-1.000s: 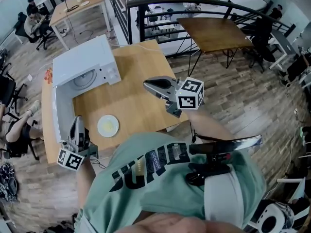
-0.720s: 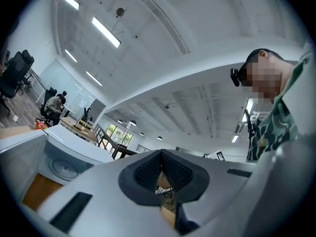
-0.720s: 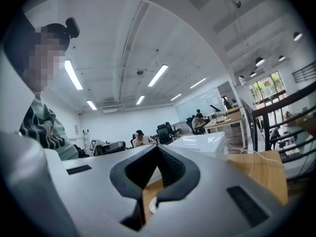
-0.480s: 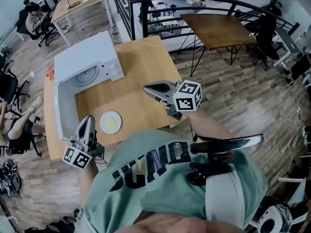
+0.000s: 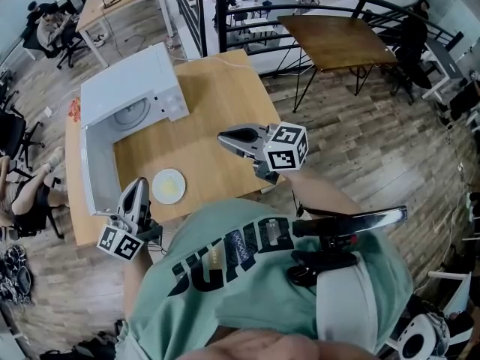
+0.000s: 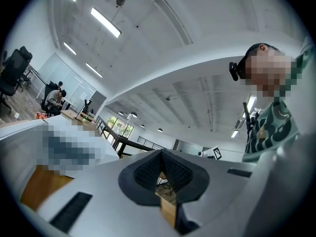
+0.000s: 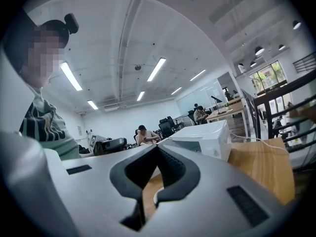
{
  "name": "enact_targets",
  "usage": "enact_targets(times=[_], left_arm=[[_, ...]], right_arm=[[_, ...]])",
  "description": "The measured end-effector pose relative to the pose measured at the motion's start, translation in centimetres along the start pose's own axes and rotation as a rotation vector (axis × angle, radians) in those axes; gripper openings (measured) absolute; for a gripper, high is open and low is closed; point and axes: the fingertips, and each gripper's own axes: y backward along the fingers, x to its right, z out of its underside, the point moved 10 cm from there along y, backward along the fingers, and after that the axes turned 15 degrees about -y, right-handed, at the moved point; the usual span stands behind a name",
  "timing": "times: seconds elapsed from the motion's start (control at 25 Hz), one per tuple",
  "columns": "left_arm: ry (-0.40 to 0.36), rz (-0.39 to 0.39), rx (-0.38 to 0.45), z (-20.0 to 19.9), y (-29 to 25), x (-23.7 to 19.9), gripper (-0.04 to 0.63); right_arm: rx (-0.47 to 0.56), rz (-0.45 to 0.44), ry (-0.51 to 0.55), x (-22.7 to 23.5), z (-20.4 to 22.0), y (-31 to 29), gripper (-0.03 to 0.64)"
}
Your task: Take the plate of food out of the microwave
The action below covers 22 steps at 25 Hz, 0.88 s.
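The white microwave (image 5: 131, 88) stands at the back left of the wooden table (image 5: 217, 96), its door (image 5: 96, 172) swung open toward me and its cavity holding only the turntable. The plate of food (image 5: 168, 186), white with something yellow on it, rests on the table in front of the microwave. My left gripper (image 5: 136, 190) hovers at the table's near left corner, beside the door and just left of the plate, shut and holding nothing (image 6: 161, 154). My right gripper (image 5: 225, 136) hangs over the table right of the plate, shut and holding nothing (image 7: 157, 149). The microwave (image 7: 205, 137) also shows ahead in the right gripper view.
A black railing (image 5: 300, 2) runs behind the table, with a second wooden table (image 5: 330, 43) beyond it at the back right. Desks and a seated person (image 5: 45, 21) are at the far left. A small red thing (image 5: 75, 112) lies at the table's left edge.
My left gripper has shifted a little to the right, nearer the plate, and then held still. The right gripper and the plate have hardly moved.
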Motion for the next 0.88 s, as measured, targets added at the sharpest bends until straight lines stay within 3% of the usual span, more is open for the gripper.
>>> enact_targets(times=[0.6, 0.88], left_arm=[[-0.005, 0.003, 0.005, 0.35, -0.39, -0.37, 0.003], [0.0, 0.001, 0.004, 0.18, -0.41, -0.37, 0.004]], right_arm=[[0.013, 0.018, 0.004, 0.6, -0.06, 0.15, 0.006], [-0.004, 0.067, 0.054, 0.36, -0.33, 0.23, 0.008]])
